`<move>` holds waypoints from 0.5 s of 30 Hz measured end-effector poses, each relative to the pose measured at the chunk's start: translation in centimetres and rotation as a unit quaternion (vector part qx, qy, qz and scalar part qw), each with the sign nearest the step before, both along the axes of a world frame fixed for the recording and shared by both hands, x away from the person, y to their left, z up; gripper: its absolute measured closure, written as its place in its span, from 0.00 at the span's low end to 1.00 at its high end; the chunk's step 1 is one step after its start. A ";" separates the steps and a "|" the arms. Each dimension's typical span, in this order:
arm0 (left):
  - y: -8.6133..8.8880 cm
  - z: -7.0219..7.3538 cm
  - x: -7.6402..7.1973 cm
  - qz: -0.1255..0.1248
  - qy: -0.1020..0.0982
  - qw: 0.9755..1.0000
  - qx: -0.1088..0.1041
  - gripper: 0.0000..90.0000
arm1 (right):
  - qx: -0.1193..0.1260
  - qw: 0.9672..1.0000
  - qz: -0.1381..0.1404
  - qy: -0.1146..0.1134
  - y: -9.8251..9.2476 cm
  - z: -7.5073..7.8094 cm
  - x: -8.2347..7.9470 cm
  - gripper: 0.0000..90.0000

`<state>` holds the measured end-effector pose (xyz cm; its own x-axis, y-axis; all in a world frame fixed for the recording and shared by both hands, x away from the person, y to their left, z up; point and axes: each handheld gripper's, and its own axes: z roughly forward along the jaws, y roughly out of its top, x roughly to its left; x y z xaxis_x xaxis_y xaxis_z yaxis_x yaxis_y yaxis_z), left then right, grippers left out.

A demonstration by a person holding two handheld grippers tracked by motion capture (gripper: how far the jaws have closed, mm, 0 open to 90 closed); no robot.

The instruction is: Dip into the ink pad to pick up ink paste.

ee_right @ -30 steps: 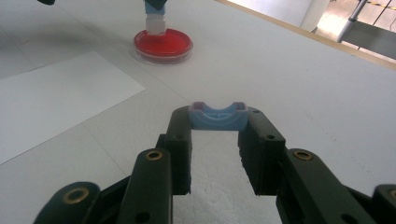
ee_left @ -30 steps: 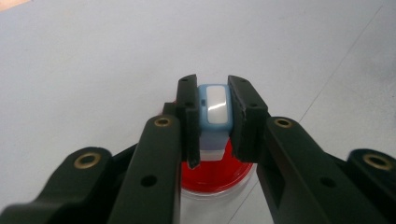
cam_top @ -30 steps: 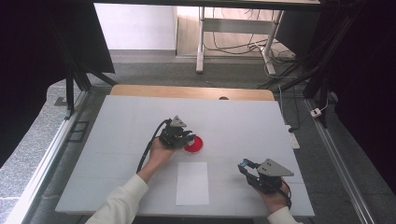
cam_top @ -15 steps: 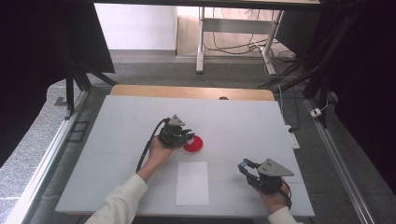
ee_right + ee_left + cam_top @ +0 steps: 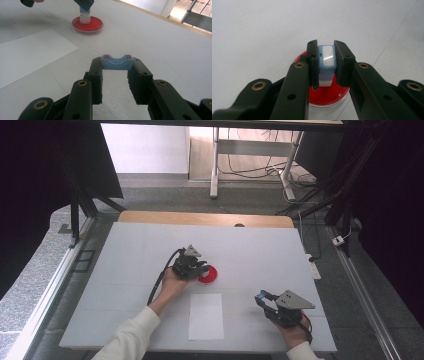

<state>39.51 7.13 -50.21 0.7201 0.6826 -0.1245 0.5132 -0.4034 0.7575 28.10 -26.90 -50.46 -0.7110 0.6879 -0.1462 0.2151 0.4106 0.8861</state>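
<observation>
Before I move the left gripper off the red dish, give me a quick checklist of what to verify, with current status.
1. Left gripper hold on the small blue-and-white rectangular stamp block: jaws clamp both its sides. Ok.
2. Block over the round red ink dish: centred above it. Ok.
3. Block's white base touching the red surface: it looks seated in the right gripper view, but contact is unclear. Cannot tell.
4. White paper sheet lying flat beside the dish: ok.
5. Right gripper holding the light blue curved plastic cap at its jaw tips: ok.
6. Right gripper away from the dish: ok.
</observation>
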 end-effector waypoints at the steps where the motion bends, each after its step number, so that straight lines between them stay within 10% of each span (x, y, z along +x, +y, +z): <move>1: 0.0 0.0 0.0 0.000 0.001 1.000 -0.001 0.84 | 0.000 1.000 0.000 0.000 0.0 0.0 0.0 0.73; 15: -0.1 -0.2 0.0 -0.002 -0.002 1.000 0.003 0.84 | -0.001 1.000 -0.001 -0.001 0.1 0.0 -0.1 0.73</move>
<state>39.47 7.04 -50.44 0.7233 0.6804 -0.1181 0.5088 -0.4095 0.7573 28.03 -26.85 -50.45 -0.7086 0.6895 -0.1499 0.2140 0.4124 0.8855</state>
